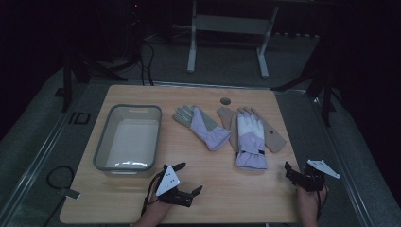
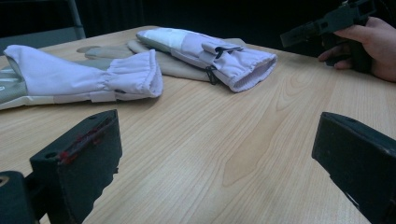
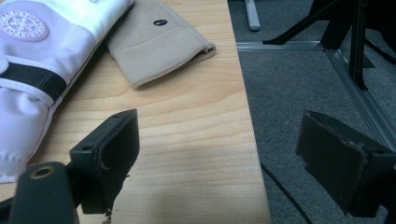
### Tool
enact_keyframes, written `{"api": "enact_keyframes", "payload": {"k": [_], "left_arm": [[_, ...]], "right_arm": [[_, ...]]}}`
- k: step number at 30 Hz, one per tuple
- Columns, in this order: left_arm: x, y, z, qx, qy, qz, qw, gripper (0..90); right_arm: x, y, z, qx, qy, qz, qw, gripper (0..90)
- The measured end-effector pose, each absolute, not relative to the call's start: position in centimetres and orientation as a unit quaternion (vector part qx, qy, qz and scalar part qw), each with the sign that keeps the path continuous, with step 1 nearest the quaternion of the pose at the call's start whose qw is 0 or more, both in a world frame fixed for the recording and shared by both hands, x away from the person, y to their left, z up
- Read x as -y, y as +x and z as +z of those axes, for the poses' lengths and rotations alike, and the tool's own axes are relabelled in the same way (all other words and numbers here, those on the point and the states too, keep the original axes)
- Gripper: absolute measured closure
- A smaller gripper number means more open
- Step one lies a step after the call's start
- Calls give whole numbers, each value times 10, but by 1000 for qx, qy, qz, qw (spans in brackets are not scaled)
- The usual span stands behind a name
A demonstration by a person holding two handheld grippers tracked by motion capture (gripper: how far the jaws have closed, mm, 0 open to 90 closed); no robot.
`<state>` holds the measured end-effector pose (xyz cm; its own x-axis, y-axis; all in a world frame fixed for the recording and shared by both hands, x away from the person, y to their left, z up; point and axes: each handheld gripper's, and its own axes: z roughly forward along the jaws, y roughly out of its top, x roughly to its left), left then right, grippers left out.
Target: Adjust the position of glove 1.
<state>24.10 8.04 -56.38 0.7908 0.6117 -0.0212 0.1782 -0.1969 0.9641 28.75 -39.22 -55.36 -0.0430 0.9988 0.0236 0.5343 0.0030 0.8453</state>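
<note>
Left gripper (image 1: 184, 178) sits low over the near edge of the wooden table (image 1: 142, 203), jaws spread wide, nothing between them, just bare wood in the left gripper view. Right gripper (image 1: 302, 176) is at the near right corner of the table, jaws also wide apart and empty; in the right gripper view one jaw hangs over the tabletop, the other past the table edge over the grey floor (image 3: 303, 84). Closest things: two lavender-and-white gloves mid-table. Left glove (image 1: 202, 126) lies flat on a diagonal, fingers toward the far left, gathered cuff toward the near right. Right glove (image 1: 249, 138) lies roughly straight, fingers away from the person, cuff nearest, black strap (image 3: 28, 77) across the wrist, round logo patch on the back. It rests on top of a beige glove (image 1: 273, 135), which sticks out on its right side, and beige fingers also poke out at its far left. Neither gripper touches any glove; the right gripper is near the right glove's cuff, the left gripper is well short of both. Grey plastic bin (image 1: 107, 142) stands on the left half of the table, beside the left gripper and apart from the gloves. Small round grommet (image 1: 225, 101) in the tabletop near the far edge.
</note>
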Motion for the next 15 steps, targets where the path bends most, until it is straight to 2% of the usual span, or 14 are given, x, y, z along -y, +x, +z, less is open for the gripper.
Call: {"api": "enact_keyframes", "payload": {"k": [15], "left_arm": [[-81, 242, -564, -269, 749, 185, 577, 17]], "right_arm": [[399, 295, -543, -645, 612, 353, 291, 124]]}}
